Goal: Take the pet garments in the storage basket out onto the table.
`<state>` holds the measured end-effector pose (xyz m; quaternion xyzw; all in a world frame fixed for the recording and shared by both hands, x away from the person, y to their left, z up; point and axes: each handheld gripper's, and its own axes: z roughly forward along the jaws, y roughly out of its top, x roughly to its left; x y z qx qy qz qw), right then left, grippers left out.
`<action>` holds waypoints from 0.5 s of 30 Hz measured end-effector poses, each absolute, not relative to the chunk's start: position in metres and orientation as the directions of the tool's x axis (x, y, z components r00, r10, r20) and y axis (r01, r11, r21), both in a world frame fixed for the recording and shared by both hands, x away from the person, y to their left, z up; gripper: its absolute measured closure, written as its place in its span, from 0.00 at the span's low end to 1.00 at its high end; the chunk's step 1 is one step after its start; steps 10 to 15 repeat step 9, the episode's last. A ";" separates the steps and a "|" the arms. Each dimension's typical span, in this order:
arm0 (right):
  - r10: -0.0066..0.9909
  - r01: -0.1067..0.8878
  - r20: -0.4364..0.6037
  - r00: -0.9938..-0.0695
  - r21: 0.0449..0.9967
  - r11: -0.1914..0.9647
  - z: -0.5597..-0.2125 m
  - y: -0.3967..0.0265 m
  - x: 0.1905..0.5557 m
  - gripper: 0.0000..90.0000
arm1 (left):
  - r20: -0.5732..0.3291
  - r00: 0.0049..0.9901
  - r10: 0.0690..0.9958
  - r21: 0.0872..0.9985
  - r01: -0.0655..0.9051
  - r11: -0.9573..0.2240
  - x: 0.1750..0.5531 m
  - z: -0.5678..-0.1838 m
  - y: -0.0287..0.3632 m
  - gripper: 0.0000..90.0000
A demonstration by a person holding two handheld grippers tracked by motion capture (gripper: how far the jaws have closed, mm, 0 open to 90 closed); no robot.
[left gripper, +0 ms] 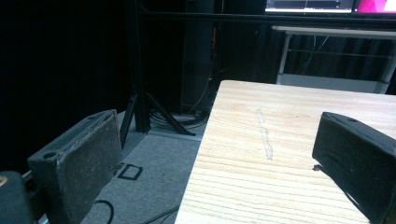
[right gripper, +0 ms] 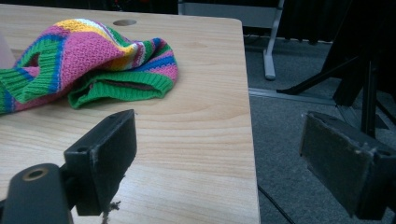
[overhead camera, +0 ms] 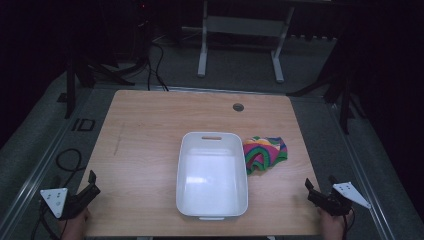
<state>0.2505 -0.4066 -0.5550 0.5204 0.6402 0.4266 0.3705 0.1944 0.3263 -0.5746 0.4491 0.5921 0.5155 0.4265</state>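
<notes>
**Knitted cloth waits beside the bin, both tongs parked**

Knitted cloth (overhead camera: 265, 153), striped in pink, green, yellow and blue, lies bunched on the tabletop (overhead camera: 145, 135), touching the right wall of the white bin (overhead camera: 212, 175). The bin sits empty near the middle, its long side running away from you.

Your right tongs (overhead camera: 313, 190) rest at the near right corner with the jaws spread wide and nothing between them. Your left tongs (overhead camera: 91, 182) sit at the near left corner, also wide and empty, well apart from everything. The work looks to be at its very start: neither tool has reached for anything yet.

Judging by the layout, the cloth goes into the bin, and your right tongs are the natural choice. You would need to move forward and inward, come down over the raised folds, and pinch a thick bunch rather than a single edge, since loose knit may slip or trail.

Room is good. In the right gripper view the tabletop's right edge runs just beside your tongs, with floor beyond, so keep inboard. The bin wall next to the cloth is the one thing to clear on the lift.
</notes>
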 end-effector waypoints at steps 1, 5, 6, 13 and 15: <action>0.983 0.350 -0.030 -0.184 0.932 0.094 -0.555 -0.407 0.250 0.12 | -0.042 -0.233 0.972 0.994 0.092 0.065 0.194 -0.575 0.326 0.02; 0.982 0.351 -0.032 -0.186 0.931 0.097 -0.556 -0.406 0.251 0.12 | -0.043 -0.232 0.972 0.994 0.092 0.066 0.194 -0.575 0.326 0.02; 0.982 0.351 -0.030 -0.186 0.932 0.095 -0.556 -0.407 0.251 0.13 | -0.043 -0.233 0.972 0.994 0.092 0.065 0.194 -0.575 0.326 0.02; 0.981 0.356 -0.021 -0.191 0.930 0.089 -0.556 -0.408 0.251 0.13 | -0.041 -0.232 0.972 0.994 0.092 0.064 0.194 -0.575 0.326 0.02; 0.981 0.356 -0.021 -0.191 0.930 0.089 -0.556 -0.408 0.251 0.13 | -0.041 -0.232 0.972 0.994 0.092 0.064 0.194 -0.575 0.326 0.02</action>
